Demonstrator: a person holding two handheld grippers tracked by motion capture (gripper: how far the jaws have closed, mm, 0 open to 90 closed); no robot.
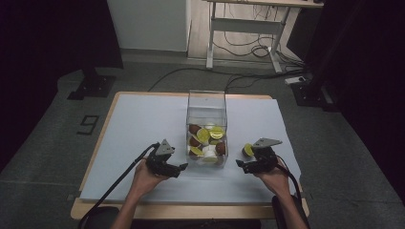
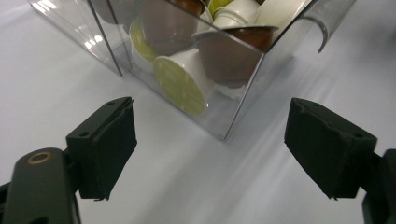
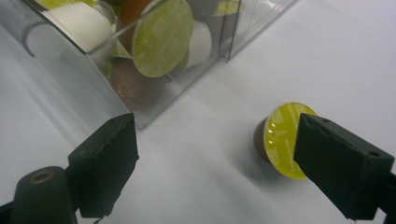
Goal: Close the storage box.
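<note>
While both tongs (image 1: pixel 183 167) (image 1: pixel 240 165) gape empty, a clear box (image 1: pixel 206 102) of pods stands between them.

High overview, two close views sharing box (image 1: pixel 206 114)

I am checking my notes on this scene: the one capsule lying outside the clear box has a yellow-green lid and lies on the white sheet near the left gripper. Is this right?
Not quite. The loose capsule with the yellow-green lid lies on the white sheet outside the clear box, but near the right gripper, not the left one. The high view and the right gripper view both show it.
</note>
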